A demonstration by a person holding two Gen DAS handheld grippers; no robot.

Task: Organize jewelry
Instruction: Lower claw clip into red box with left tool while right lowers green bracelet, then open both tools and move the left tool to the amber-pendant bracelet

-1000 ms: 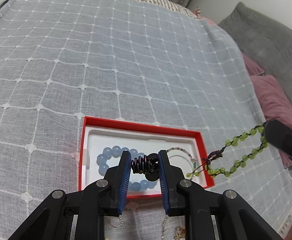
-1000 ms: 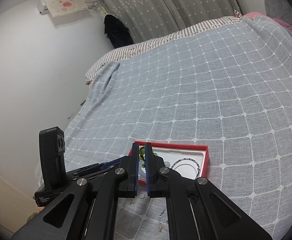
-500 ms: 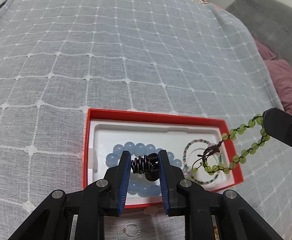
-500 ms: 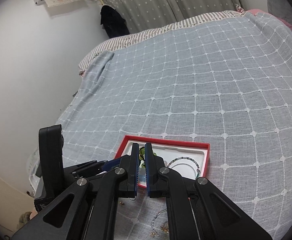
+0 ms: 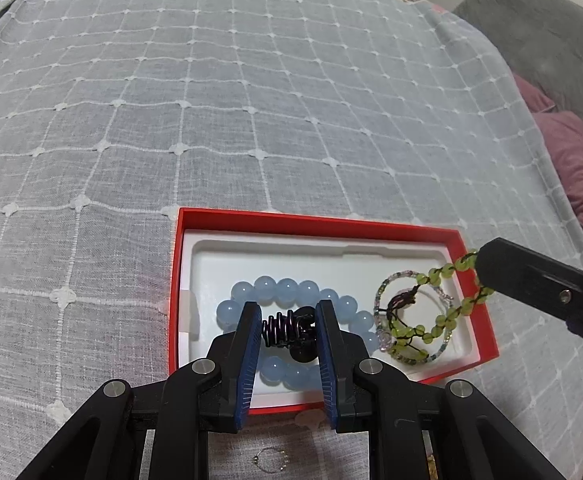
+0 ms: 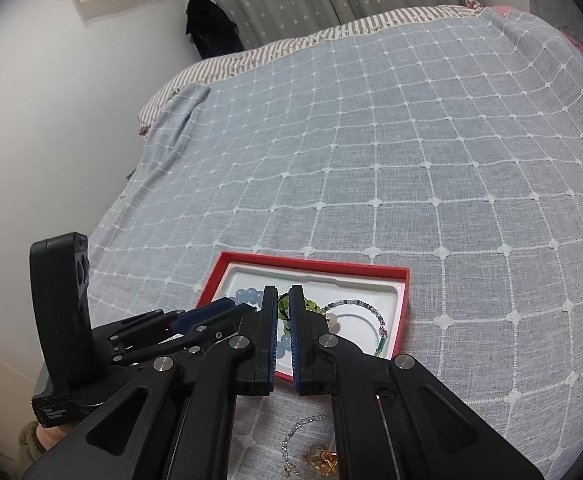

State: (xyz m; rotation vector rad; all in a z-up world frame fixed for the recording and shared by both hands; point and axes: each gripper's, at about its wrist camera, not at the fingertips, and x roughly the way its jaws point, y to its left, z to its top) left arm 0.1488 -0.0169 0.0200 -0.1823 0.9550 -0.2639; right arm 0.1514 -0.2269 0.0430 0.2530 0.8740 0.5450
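A red box (image 5: 311, 218) with a white liner lies on the bed; it also shows in the right wrist view (image 6: 311, 261). In it lie a blue bead bracelet (image 5: 279, 290) and a thin multicolour bead bracelet (image 5: 383, 288). My left gripper (image 5: 287, 330) is shut on a dark coiled wire piece (image 5: 281, 330) and holds it over the blue beads. My right gripper (image 6: 284, 306) is shut on a green bead bracelet (image 5: 439, 322), which hangs down into the box's right end over the thin bracelet.
Loose jewelry lies on the checked blue-grey bedspread in front of the box: a small ring (image 5: 271, 460), a thin bead chain (image 6: 303, 428) and a gold piece (image 6: 323, 460). Pink and grey pillows (image 5: 571, 152) lie to the right.
Both grippers have moved forward and down toward the box. The green bracelet, earlier hanging outside the box's right edge, now hangs into the box over the thin bracelet.
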